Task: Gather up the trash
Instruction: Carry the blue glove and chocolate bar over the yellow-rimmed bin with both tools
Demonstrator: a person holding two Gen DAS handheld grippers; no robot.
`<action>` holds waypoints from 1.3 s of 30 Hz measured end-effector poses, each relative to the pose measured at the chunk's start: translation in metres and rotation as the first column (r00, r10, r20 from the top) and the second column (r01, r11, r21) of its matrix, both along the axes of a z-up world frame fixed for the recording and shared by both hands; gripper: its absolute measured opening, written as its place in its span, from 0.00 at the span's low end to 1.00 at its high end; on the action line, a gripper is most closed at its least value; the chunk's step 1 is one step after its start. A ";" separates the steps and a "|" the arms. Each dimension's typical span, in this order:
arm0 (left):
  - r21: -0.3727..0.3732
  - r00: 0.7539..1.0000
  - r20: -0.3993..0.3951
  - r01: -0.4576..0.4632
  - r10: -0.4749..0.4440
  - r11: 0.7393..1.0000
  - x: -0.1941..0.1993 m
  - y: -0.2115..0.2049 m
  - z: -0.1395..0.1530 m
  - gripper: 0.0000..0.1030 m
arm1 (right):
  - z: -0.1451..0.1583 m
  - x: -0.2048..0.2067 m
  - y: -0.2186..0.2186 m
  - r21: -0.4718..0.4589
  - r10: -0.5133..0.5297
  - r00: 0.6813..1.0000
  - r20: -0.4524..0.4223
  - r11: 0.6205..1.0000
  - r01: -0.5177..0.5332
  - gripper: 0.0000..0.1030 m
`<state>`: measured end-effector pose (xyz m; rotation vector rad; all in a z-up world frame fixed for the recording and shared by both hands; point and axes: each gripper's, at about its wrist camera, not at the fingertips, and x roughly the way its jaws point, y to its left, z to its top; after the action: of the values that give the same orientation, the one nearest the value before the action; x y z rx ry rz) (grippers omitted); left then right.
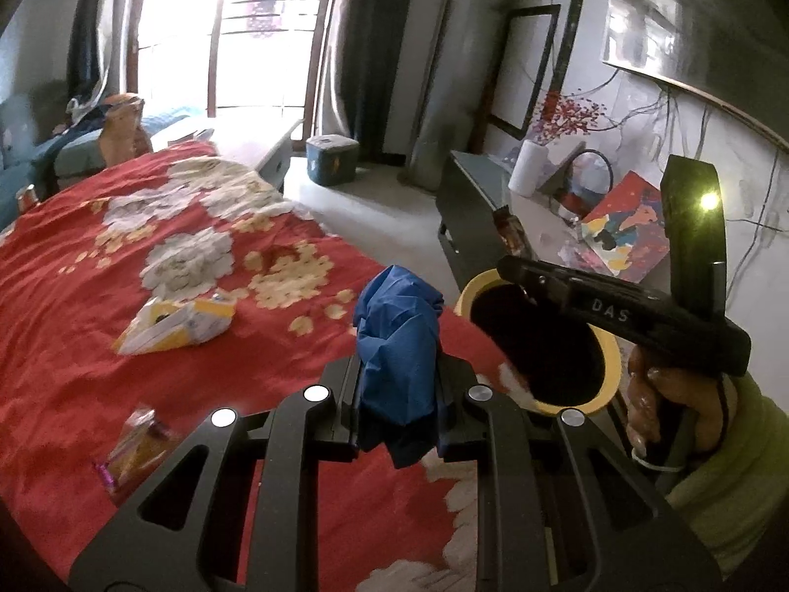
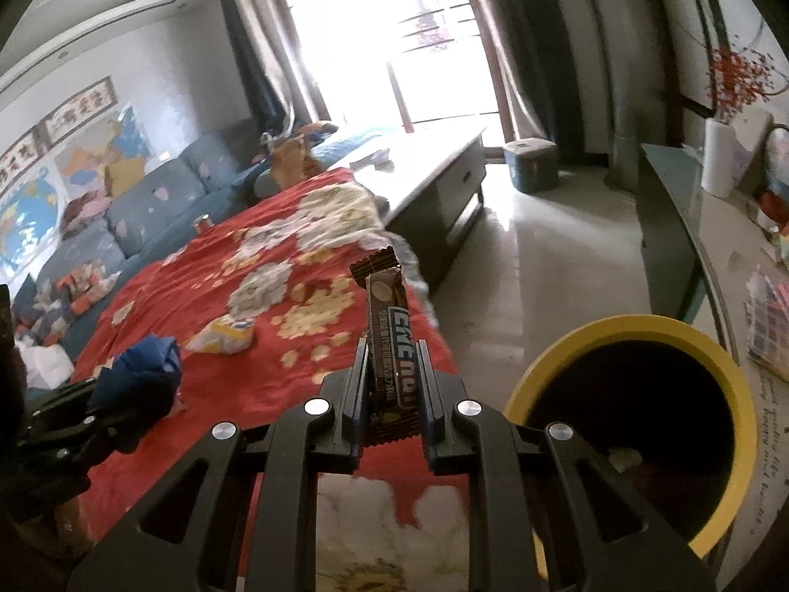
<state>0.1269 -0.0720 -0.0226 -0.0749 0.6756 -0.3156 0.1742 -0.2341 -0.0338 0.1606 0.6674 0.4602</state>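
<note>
Left wrist view: the left gripper [image 1: 398,412] is clamped on a crumpled blue cloth [image 1: 397,345] above a red floral bedspread [image 1: 148,345]. The right gripper [image 2: 393,402] pinches an upright brown snack wrapper [image 2: 389,345] just beside a yellow-rimmed bin [image 2: 690,340].

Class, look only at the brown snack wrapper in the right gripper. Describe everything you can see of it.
The brown snack wrapper is a long, slim packet of glossy film with crimped, zigzag ends and pale printed lettering down its face. It stands nearly upright, pinched near its lower half between the fingers of the right gripper, which is shut on it. Its top end rises free above the fingers. It is held up above the red floral cloth, left of the yellow-rimmed bin.
</note>
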 end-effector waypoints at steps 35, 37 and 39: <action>0.024 0.969 -0.062 0.242 -0.241 0.970 0.053 -0.146 -0.030 0.14 | -0.031 0.021 -0.158 0.060 -0.301 0.946 -0.116 0.949 0.309 0.16; 0.021 0.966 -0.073 0.251 -0.249 0.968 0.056 -0.152 -0.035 0.14 | -0.034 0.022 -0.162 0.062 -0.301 0.945 -0.129 0.949 0.310 0.16; 0.014 0.962 -0.086 0.259 -0.257 0.966 0.059 -0.154 -0.040 0.14 | -0.037 0.023 -0.167 0.065 -0.306 0.942 -0.136 0.946 0.317 0.17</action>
<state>0.1857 -0.2257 -0.0622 0.0248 0.7737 -0.5578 0.1970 -0.4007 -0.0705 0.3732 0.7298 0.1737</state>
